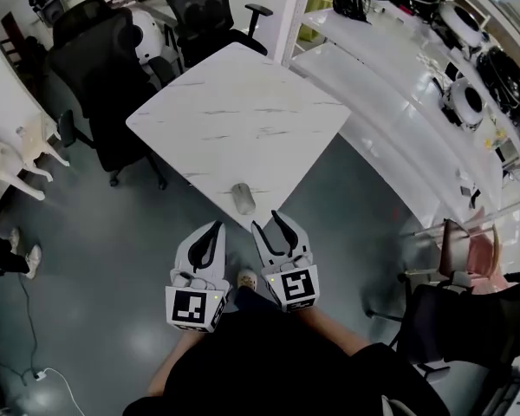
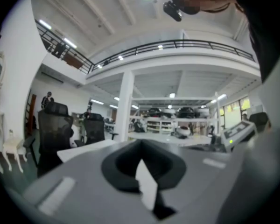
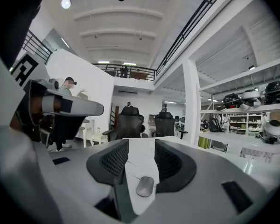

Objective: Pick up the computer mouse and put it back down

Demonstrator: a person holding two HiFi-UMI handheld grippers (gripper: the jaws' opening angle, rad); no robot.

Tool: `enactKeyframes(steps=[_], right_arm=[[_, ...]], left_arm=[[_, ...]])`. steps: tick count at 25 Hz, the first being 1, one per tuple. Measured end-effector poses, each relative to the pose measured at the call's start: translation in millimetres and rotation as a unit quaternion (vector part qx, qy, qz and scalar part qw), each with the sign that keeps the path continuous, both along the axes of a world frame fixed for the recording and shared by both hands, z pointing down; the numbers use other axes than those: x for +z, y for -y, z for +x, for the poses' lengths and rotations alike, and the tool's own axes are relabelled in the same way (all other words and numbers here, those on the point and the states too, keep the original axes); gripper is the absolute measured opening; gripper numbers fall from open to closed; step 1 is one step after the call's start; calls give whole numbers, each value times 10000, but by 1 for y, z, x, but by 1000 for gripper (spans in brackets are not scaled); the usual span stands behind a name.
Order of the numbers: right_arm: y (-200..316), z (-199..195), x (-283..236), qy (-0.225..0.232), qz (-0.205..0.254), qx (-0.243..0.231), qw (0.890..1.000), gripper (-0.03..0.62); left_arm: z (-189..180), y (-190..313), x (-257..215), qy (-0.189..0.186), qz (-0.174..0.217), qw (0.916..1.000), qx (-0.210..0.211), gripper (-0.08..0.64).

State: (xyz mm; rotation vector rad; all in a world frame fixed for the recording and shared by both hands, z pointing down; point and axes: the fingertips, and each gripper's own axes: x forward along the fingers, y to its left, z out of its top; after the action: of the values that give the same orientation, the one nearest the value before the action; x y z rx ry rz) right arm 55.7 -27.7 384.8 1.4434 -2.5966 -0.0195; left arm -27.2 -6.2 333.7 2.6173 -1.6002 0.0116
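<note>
A grey computer mouse (image 1: 243, 198) lies on the white marble table (image 1: 243, 111), close to the table's nearest corner. Both grippers are held level just short of that corner, over the floor. My right gripper (image 1: 272, 225) is open, nothing between its jaws; in the right gripper view the mouse (image 3: 145, 186) shows through the gap of the right gripper (image 3: 141, 143), a little ahead on the table (image 3: 142, 160). My left gripper (image 1: 213, 230) is to the left of the mouse. In the left gripper view the tips of the left gripper (image 2: 140, 143) meet, and the mouse is hidden.
Two black office chairs (image 1: 104, 68) (image 1: 210, 11) stand at the table's far side. White shelving (image 1: 399, 102) with helmets runs along the right. A pink chair (image 1: 470, 243) and a dark chair (image 1: 468, 328) stand at the right, a white chair (image 1: 17, 154) at the left.
</note>
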Motion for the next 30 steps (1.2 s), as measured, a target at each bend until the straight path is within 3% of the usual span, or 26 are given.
enactKeyframes(steps=[6, 15, 22, 27, 30], right_arm=[[38, 1, 17, -149, -169, -266, 9994, 141], [58, -6, 40, -226, -530, -531, 9969, 143], [75, -13, 68, -273, -924, -370, 9947, 143], [90, -17, 89, -333, -1137, -169, 9928, 152], [99, -17, 103, -342, -1298, -27, 9909, 156]], left_arm=[[7, 45, 3, 116, -38, 9998, -138, 5], [8, 69, 15, 77, -199, 9994, -266, 5], [0, 82, 37, 61, -389, 9991, -182, 5], [-6, 96, 55, 143, -797, 9967, -27, 5], [-7, 107, 61, 67, -778, 9969, 85, 5]])
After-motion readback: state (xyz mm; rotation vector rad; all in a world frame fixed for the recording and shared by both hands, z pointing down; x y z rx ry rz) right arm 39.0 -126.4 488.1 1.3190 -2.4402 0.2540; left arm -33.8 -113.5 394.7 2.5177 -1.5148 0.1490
